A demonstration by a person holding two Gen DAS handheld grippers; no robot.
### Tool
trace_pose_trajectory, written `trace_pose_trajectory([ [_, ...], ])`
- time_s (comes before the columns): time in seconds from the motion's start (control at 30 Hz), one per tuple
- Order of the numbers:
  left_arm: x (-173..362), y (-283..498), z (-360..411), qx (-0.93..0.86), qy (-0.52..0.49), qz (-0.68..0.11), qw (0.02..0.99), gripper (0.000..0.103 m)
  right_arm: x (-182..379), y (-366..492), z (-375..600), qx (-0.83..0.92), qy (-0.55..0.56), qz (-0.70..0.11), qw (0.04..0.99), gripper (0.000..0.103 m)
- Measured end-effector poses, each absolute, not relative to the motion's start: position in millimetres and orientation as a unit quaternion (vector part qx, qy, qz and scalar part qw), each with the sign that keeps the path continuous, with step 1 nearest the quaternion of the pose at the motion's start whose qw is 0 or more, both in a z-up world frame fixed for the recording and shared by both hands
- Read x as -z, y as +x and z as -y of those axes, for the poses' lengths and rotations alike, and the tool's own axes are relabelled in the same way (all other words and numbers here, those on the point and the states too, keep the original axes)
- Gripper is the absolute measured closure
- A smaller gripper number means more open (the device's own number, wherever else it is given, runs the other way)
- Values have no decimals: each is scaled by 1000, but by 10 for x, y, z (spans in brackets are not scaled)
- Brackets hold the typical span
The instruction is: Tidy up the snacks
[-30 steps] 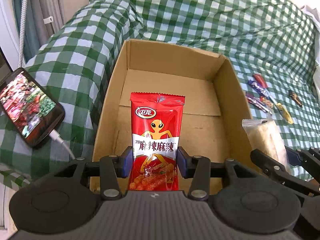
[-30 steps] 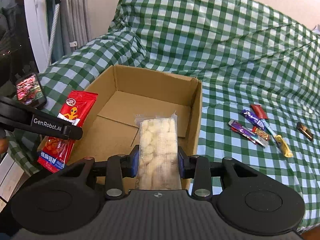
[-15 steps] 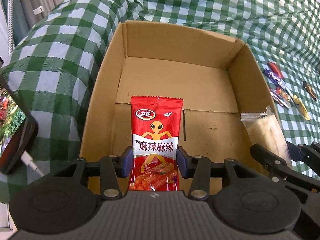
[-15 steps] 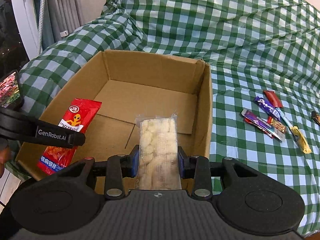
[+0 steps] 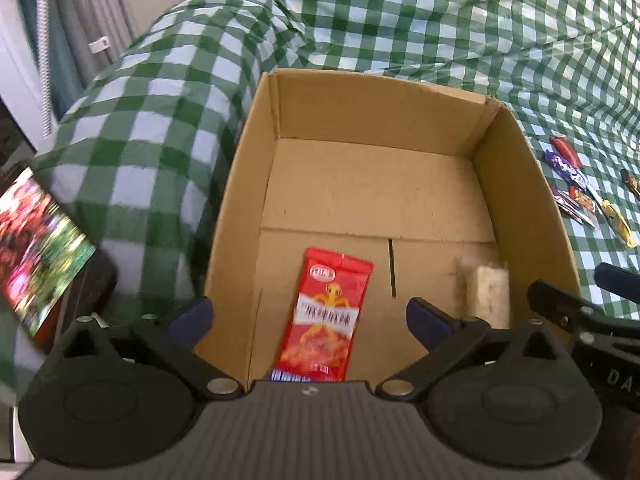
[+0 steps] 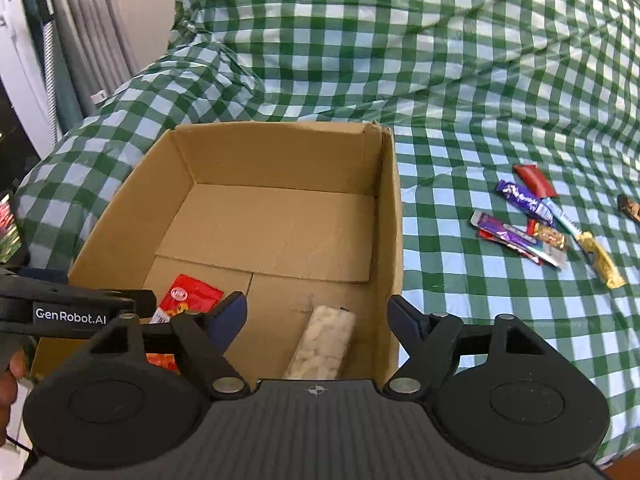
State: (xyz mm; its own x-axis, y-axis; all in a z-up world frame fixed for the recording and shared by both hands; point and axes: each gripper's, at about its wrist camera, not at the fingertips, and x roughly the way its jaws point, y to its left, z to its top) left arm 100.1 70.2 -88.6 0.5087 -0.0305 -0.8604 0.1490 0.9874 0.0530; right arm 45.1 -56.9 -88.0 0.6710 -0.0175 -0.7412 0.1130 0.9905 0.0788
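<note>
An open cardboard box sits on a green checked cloth. A red snack packet lies on the box floor at its near left; it also shows in the right wrist view. A clear packet of pale biscuits lies at the near right of the floor. My left gripper is open above the red packet. My right gripper is open above the biscuit packet. Both are empty.
Several small wrapped candy bars lie on the cloth right of the box. A lit phone lies left of the box. Curtains hang at the far left.
Both grippers have opened and let go of their packets. The red packet and the biscuit packet have dropped onto the box floor.
</note>
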Motion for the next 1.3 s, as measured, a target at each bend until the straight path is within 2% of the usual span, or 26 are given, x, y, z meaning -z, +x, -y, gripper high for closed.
trace_pose_trajectory([
  [0.23, 756, 350, -775, 41, 63, -494, 866, 0, 745, -148, 329, 10, 45, -417, 908, 9],
  [0.63, 431, -592, -780, 23, 82, -431, 898, 0, 472, -1075, 127, 9, 35, -365, 930, 9],
  [0.87, 289, -897, -706, 21, 90, -403, 911, 0, 342, -1442, 102, 11, 22, -324, 946, 8],
  [1.3, 168, -1138, -708, 21, 92, -386, 917, 0, 253, -1723, 100, 14, 22, -295, 955, 6],
])
